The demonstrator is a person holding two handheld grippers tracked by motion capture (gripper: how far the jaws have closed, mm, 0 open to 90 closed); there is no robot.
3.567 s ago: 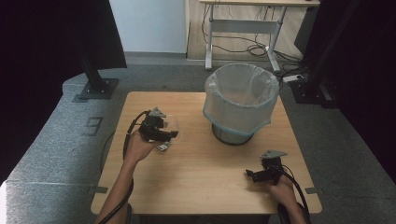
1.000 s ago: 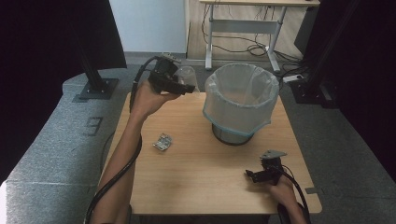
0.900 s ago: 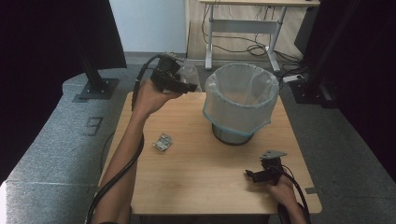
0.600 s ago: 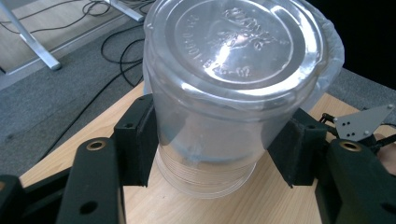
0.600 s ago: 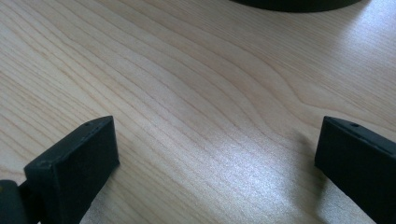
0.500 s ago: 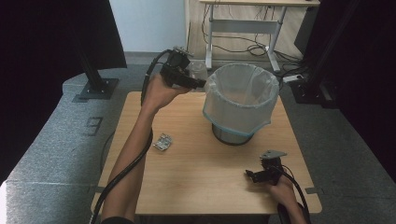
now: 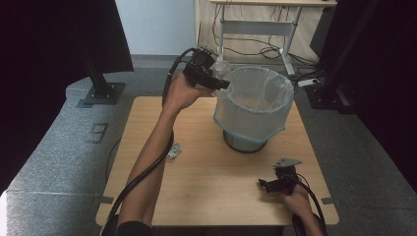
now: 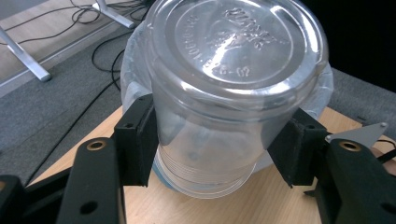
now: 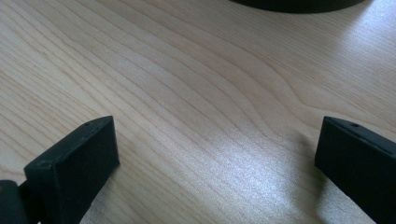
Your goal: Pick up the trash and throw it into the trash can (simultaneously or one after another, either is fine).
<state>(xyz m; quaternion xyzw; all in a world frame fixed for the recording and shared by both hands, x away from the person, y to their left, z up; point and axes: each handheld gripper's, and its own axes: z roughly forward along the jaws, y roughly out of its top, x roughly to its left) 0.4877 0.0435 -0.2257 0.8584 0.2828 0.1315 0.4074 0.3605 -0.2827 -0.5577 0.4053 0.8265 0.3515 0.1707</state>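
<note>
lab: black curtains [image 7: 44,73], cabled desk [image 7: 260,24]

Two grippers: the left gripper [image 7: 219,81] and the right gripper [image 7: 268,184]. One clear plastic jar [image 8: 224,93], clamped between the left gripper's jaws. One bin [image 7: 253,110] lined with one pale bag, standing on the one wooden counter [image 7: 211,191]. One small crumpled wrapper [image 7: 174,150] lies on the counter. Two black stands are on the grey floor beyond the counter.
</note>
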